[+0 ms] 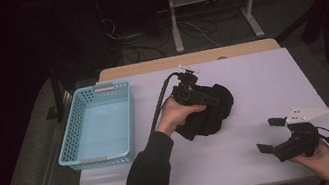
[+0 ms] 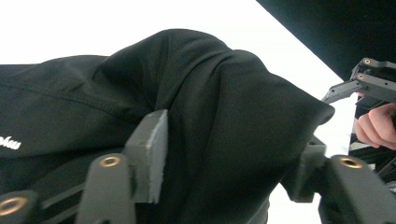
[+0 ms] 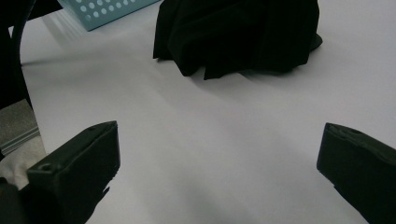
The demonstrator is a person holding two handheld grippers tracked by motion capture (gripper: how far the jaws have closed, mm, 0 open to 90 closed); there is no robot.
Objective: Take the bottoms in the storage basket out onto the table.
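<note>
Now black garment [image 2: 224, 116] between left tongs [image 2: 229, 158]

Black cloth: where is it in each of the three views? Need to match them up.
High view: black cloth bunched mid-table, right of the blue basket, under the left tool.
Left gripper view: the cloth covers most of the picture, a fold lying between the jaws.
Right gripper view: top centre, beyond the open jaws.
Shared landmark: the pale table, seen around the cloth in all three views.
</note>
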